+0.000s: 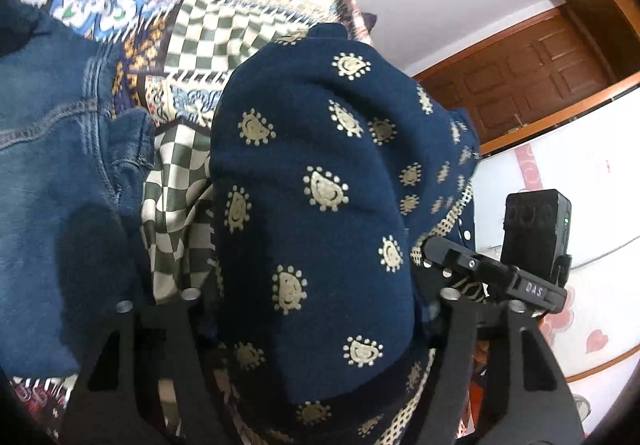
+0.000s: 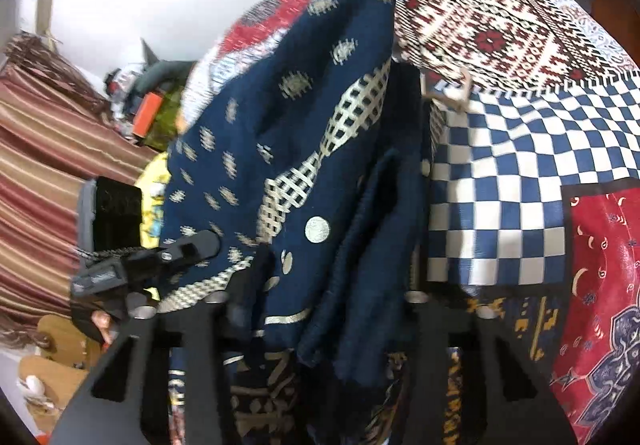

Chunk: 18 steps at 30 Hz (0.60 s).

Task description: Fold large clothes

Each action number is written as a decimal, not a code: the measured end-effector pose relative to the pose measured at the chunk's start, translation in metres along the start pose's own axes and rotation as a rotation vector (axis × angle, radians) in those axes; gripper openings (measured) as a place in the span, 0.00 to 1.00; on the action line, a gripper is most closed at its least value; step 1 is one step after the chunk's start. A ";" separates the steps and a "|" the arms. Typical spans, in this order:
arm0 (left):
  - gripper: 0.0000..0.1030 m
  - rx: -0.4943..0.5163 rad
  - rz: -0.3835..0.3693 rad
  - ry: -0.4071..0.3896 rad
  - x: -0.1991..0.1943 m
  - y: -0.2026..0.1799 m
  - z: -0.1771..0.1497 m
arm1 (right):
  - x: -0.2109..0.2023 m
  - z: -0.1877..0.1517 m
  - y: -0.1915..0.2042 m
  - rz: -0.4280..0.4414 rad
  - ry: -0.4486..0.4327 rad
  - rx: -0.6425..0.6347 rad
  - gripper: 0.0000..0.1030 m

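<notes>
A navy garment point(image 1: 320, 165) printed with cream paisley motifs lies bunched on the patchwork bedspread point(image 1: 200, 37). My left gripper point(image 1: 318, 293) straddles a thick fold of it; a thin gap shows at each fingertip, so it is open. The camera block of the right gripper point(image 1: 536, 229) sits at the garment's right edge. In the right wrist view the same navy garment point(image 2: 300, 125), with a cream lattice band, hangs in folds. My right gripper point(image 2: 316, 299) is shut on those folds. The left gripper's black body point(image 2: 180, 249) shows at the left.
Blue jeans point(image 1: 52, 185) lie to the left of the garment. The checkered bedspread point(image 2: 520, 149) spreads to the right. A wooden door point(image 1: 532, 85) and white wall stand behind. A striped curtain point(image 2: 40, 165) and clutter fill the far left.
</notes>
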<state>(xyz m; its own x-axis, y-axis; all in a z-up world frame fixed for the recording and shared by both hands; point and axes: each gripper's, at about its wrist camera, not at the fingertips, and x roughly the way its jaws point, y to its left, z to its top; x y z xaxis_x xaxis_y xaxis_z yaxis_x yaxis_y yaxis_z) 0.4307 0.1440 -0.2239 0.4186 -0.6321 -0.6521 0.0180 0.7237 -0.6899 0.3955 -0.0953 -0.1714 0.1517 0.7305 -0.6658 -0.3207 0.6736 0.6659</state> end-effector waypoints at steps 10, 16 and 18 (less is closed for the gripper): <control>0.56 0.129 0.035 -0.160 -0.113 -0.043 -0.003 | -0.014 0.014 0.095 0.030 -0.075 -0.114 0.31; 0.56 0.115 0.047 -0.244 -0.178 -0.025 0.003 | -0.001 0.029 0.141 0.055 -0.086 -0.205 0.31; 0.56 0.099 0.058 -0.261 -0.194 -0.011 0.003 | 0.015 0.034 0.152 0.065 -0.075 -0.223 0.31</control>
<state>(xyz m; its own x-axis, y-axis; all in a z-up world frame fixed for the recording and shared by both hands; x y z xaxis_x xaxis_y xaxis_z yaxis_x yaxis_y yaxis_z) 0.3522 0.2592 -0.0892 0.6407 -0.5058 -0.5777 0.0707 0.7880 -0.6116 0.3811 0.0226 -0.0686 0.1902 0.7831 -0.5921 -0.5288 0.5899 0.6102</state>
